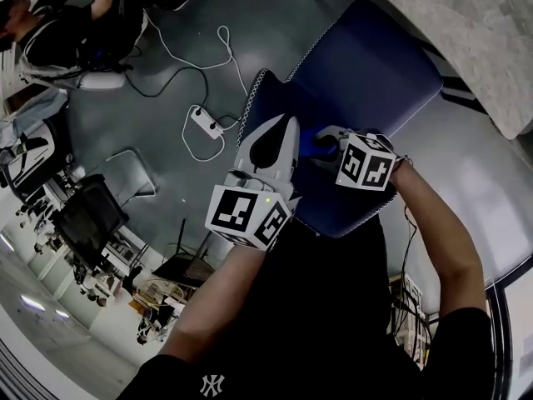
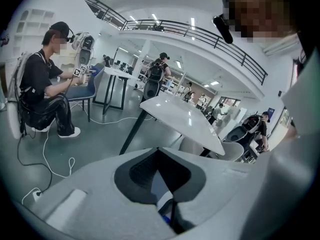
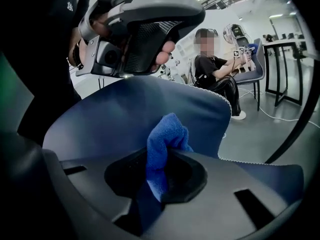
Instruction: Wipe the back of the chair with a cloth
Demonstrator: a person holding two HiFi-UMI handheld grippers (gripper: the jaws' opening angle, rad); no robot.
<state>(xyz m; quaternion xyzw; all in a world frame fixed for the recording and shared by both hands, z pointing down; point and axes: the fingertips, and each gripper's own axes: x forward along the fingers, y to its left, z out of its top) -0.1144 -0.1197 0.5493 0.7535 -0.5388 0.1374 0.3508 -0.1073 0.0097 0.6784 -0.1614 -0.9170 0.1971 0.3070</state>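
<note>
- The right gripper (image 3: 159, 180) has its jaws pressed together on a bunched blue cloth (image 3: 167, 134), whose loose end stands up past the fingertips.
- The cloth sits at the navy chair back (image 3: 110, 119), about midway across and below the top edge. The right gripper view does not settle whether it touches the fabric or stops just short.
- The left gripper (image 2: 165, 204) is clamped on the back's top edge. Its own view shows the jaws nearly closed, with a thin strip of navy fabric and white piping pinched between them, apparently steadying the chair.
- Progress, as a judgement: with the cloth in hand and the chair braced, the set-up is done, and the wiping looks to be at or near its start. The fabric shows no streak, damp patch or dirt line to mark what has been covered, so the share done cannot be read. The whole span of the back, edge to edge, should be counted as left.
- Beyond the back, the head view shows the chair's seat (image 1: 366, 65) tucked toward a pale table (image 1: 475, 48).
- Farther off on the grey floor lie a white power strip (image 1: 204, 123) and its looping cable (image 1: 179, 61). A seated person (image 3: 215, 74) sits by another blue chair.
</note>
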